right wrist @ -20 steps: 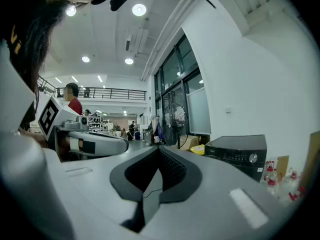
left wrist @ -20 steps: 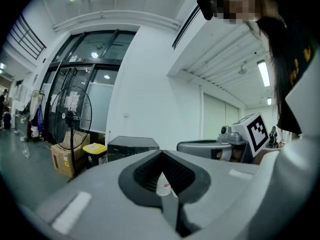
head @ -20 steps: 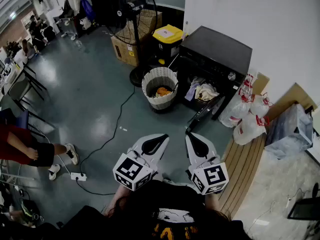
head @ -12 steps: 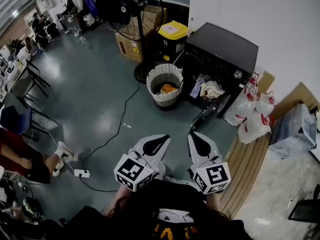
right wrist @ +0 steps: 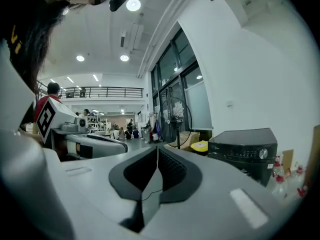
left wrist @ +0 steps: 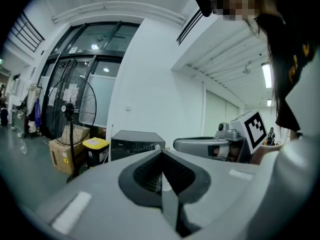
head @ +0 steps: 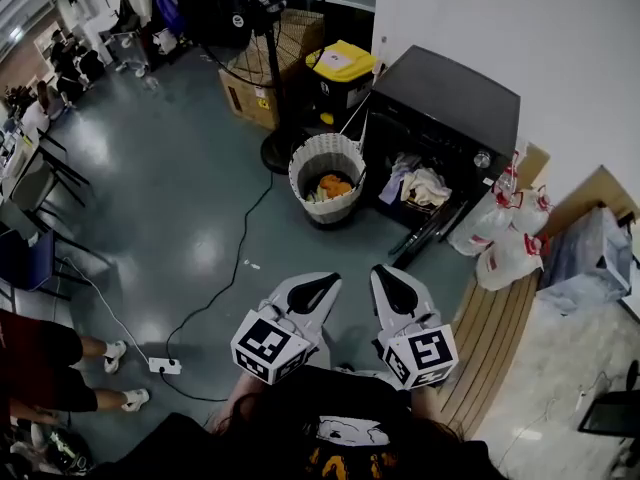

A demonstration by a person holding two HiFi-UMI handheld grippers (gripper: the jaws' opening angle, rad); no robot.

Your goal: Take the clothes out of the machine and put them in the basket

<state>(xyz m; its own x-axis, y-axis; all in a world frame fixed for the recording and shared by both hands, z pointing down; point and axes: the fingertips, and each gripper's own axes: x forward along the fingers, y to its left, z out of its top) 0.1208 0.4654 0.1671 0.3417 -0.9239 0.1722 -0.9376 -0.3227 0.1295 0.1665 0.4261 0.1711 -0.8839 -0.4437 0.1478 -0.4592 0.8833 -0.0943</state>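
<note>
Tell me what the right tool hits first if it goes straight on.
Probably nothing near. The right tool, shut and nearly level, aims at open floor just left of the standing fan; the machine lies off to its right, and the basket likely passes beneath.

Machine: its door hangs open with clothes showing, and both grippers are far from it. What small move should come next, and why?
Probably step toward the machine and bring the right gripper forward, opening its jaws. The clothes lie in the opening, next to the basket. Both the right and the left gripper are shut, empty and well short of them.
</note>
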